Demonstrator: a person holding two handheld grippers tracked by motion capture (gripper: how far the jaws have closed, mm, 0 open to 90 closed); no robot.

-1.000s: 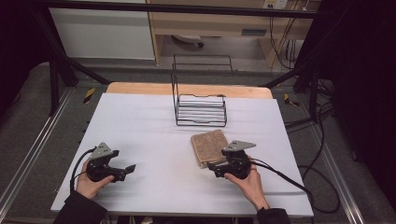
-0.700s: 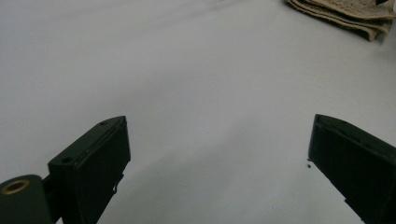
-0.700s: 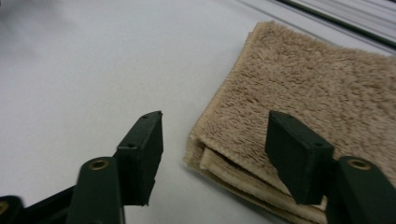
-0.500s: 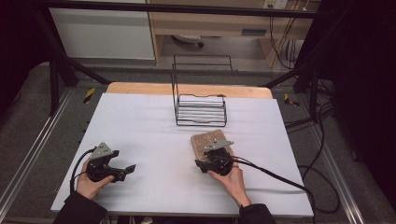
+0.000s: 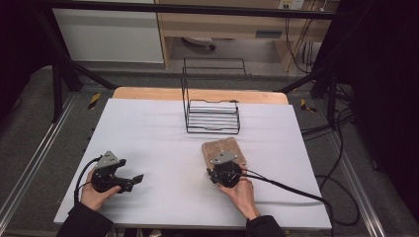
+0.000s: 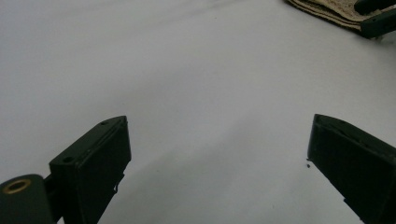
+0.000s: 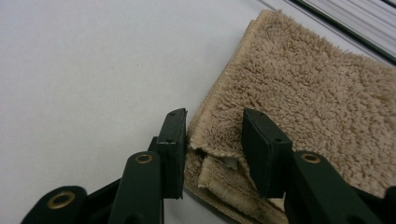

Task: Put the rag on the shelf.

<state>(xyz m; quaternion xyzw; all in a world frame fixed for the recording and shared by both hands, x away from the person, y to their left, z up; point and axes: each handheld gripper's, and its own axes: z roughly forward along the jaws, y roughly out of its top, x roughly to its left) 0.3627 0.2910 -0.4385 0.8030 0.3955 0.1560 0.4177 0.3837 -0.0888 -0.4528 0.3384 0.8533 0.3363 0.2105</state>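
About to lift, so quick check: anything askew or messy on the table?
Nothing stands out. The folded towel lies flat, slightly turned against the table edge; the wire rack stands upright behind it.

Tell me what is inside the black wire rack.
The black wire rack holds nothing visible; the white table shows through its bars. The folded beige towel lies in front of it, outside. Nothing covers the rack's inside.
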